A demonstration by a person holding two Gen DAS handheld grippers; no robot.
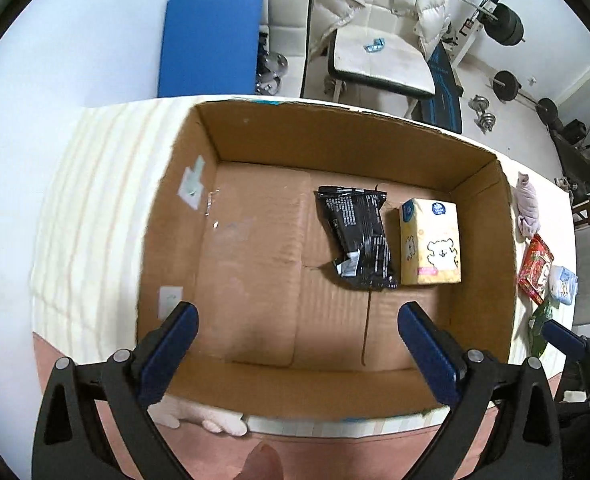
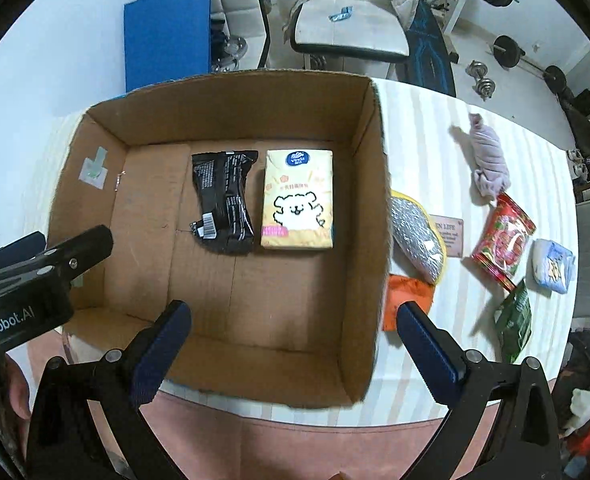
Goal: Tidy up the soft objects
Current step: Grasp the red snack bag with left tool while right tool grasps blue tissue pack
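An open cardboard box [image 1: 255, 384] [image 2: 375, 208] stands on the striped table. In it lie a black packet [image 1: 357, 236] [image 2: 223, 200] and a yellow tissue pack [image 1: 429, 242] [image 2: 297, 200], side by side. My left gripper [image 1: 297, 324] is open and empty above the box's near wall. My right gripper [image 2: 293, 322] is open and empty above the box's near right corner. To the right of the box lie a silver pad [image 2: 415, 236], an orange packet [image 2: 407, 300], a red packet [image 2: 503, 240] [image 1: 535, 268], a pale blue pack [image 2: 553, 266], a green packet [image 2: 515, 320] and a pink cloth [image 2: 489, 160] [image 1: 527, 206].
A brown card [image 2: 451, 234] lies by the silver pad. The left gripper's body [image 2: 23, 288] shows at the left of the right wrist view. Behind the table stand a white chair with a jacket [image 1: 379, 40], a blue panel [image 1: 211, 44] and weights [image 1: 507, 24].
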